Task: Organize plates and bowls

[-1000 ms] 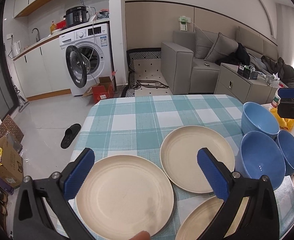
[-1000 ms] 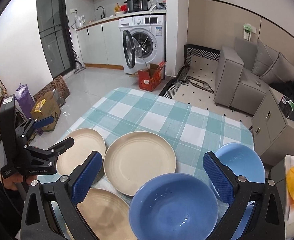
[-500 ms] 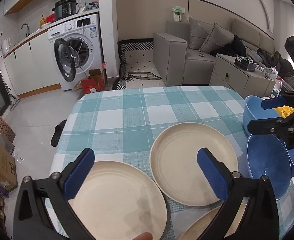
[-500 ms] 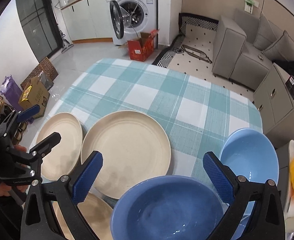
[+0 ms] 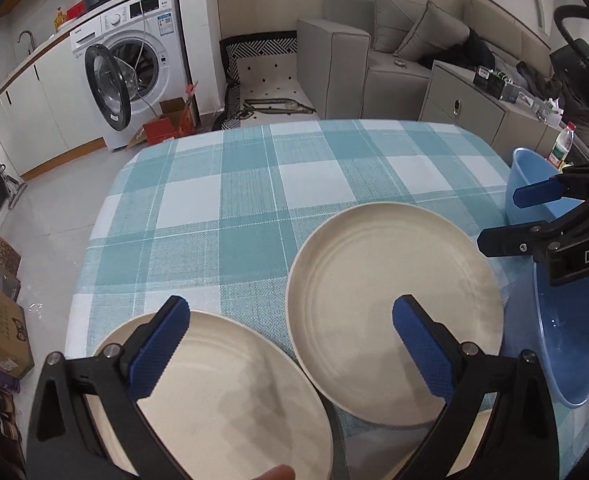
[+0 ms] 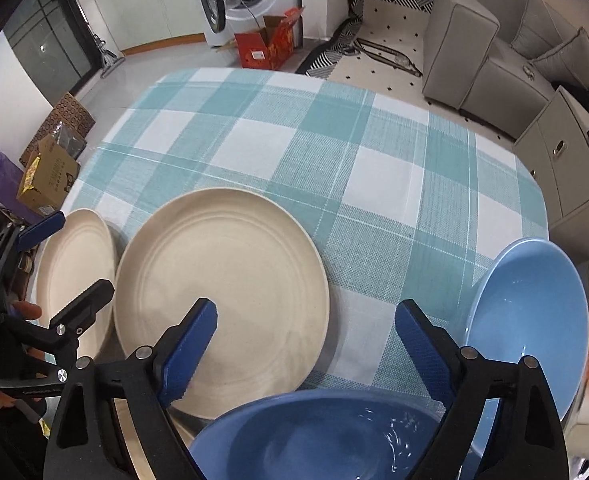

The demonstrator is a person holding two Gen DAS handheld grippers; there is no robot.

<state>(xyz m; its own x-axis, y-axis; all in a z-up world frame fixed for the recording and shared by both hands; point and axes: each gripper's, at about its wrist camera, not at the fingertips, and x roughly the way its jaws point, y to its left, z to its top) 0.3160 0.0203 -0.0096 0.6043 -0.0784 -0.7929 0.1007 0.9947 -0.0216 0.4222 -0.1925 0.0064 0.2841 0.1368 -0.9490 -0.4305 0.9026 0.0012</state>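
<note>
From my end the cream plates look matt, kinda grainy, with faint rings. The blue bowls are glossy and smooth, probably glazed ceramic, though the fisheye makes that hard to call. The tablecloth is woven checked cloth, and my gripper pads look like ridged blue rubber on black plastic.

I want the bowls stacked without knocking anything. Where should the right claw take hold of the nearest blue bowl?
Probably the rim of the nearest blue bowl, from above: it sits upright and open, right under the open right claw. One finger inside, one outside the far wall, clear of the cream plate beside it.
</note>
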